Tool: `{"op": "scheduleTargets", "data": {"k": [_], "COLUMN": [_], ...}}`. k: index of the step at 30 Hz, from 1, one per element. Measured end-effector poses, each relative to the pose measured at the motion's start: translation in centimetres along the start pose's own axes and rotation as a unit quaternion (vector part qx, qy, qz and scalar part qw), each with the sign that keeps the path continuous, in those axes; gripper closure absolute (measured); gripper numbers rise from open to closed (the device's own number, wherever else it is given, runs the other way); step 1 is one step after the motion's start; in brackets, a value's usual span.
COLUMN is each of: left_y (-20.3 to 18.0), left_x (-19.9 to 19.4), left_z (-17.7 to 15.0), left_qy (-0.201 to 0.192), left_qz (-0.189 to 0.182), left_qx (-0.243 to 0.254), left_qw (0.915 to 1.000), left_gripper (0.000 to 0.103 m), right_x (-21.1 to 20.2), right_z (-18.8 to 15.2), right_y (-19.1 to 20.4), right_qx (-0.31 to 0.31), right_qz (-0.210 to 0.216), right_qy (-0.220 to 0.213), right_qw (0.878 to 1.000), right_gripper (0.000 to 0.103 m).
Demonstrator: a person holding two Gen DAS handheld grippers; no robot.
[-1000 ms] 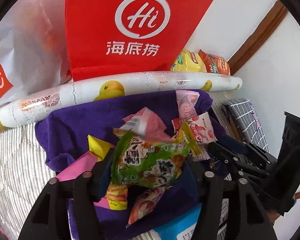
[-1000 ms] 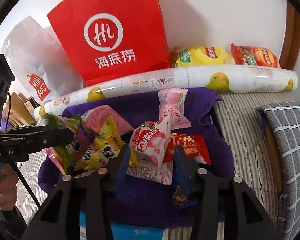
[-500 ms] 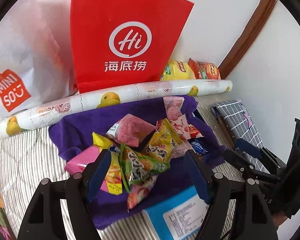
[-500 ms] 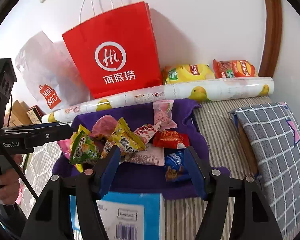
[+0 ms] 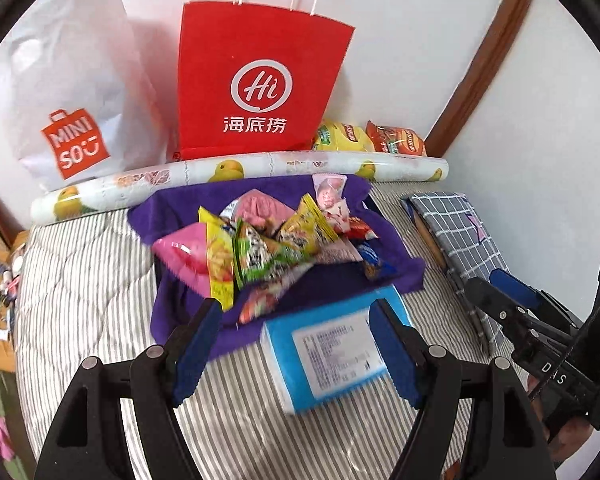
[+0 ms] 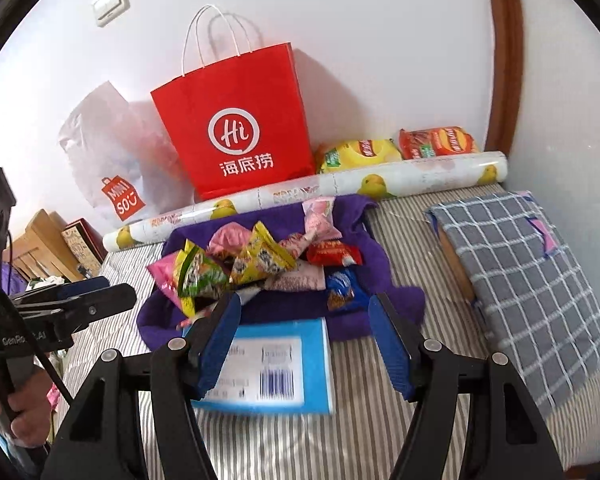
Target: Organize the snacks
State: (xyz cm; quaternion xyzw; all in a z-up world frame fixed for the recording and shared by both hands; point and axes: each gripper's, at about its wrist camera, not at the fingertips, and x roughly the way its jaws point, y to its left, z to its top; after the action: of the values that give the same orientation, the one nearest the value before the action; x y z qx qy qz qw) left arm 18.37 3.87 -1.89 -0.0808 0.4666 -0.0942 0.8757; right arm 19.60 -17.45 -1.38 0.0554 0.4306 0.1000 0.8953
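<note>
Nearest the cameras, the left gripper (image 5: 296, 338) and the right gripper (image 6: 304, 336) are held above the striped bedding (image 5: 100, 280), each with its blue pads spread apart and nothing between them. Just beyond the fingertips a blue box (image 5: 332, 348) is seen lying on the bedding, touching the near edge of the purple cloth (image 5: 180, 216); its label is blurred and cannot be read.

The pile of snack packets (image 5: 268, 248) is heaped on the purple cloth, the packets overlapping so that the lower ones are largely hidden. Bare striped bedding is left open to the left of the cloth and in a narrow strip on its right, where a grey checked cushion (image 6: 532, 280) bounds the free room. In the left view part of the right gripper is cut off at the right edge of the picture.

Behind the cloth a duck-patterned roll (image 5: 240, 172) is laid along its far edge. Beyond the roll a red paper bag (image 5: 256, 92), a white plastic bag (image 5: 76, 92) and two chip packets (image 6: 396, 150) are set against the wall.

A second ago a green packet was clamped in the left gripper and a pink-and-white packet in the right; both are now released onto the pile. The jaws of both have just been opening, though the last half second brought almost no change, and both grippers have been drawn back and upward from the cloth.
</note>
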Motion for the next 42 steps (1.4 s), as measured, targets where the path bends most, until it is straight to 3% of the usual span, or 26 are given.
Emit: {"op": "scheduleTargets", "data": {"k": [5, 7, 9, 11, 18, 27, 42], "left_y": [-1.8, -2.5, -3.3, -3.9, -5.5, -6.3, -6.5], "left_x": [-3.0, -4.0, -4.9, -5.6, -7.8, -8.9, -9.5], "left_z": [-3.2, -4.4, -5.5, -6.4, -9.7, -11.8, -12.8], "left_qy": [-0.025, -0.033, -0.04, -0.047, -0.073, -0.093, -0.102], "left_qz": [0.025, 0.034, 0.043, 0.052, 0.08, 0.101, 0.103], "left_qx": [0.003, 0.004, 0.008, 0.011, 0.015, 0.009, 0.006], "left_qw": [0.9994, 0.9989, 0.9982, 0.9975, 0.994, 0.9905, 0.9895], "left_gripper": [0.021, 0.019, 0.016, 0.015, 0.011, 0.011, 0.011], "right_x": [-3.3, -4.6, -5.9, -7.3, -10.1, -11.4, -12.5], "right_z": [-2.6, -3.6, -4.6, -5.6, -8.5, -10.8, -12.3], "right_y": [-0.2, -0.2, -0.3, -0.5, -1.1, -1.3, -0.5], "right_qx": [0.002, -0.003, -0.004, -0.003, -0.002, -0.011, -0.013], "right_qz": [-0.002, -0.021, -0.039, -0.049, -0.056, -0.067, -0.064], "right_qy": [-0.002, -0.007, -0.022, -0.038, -0.047, -0.052, -0.058], "right_qw": [1.0, 1.0, 0.999, 0.998, 0.997, 0.996, 0.996], "right_gripper": [0.036, 0.032, 0.02, 0.014, 0.006, 0.001, 0.001]}}
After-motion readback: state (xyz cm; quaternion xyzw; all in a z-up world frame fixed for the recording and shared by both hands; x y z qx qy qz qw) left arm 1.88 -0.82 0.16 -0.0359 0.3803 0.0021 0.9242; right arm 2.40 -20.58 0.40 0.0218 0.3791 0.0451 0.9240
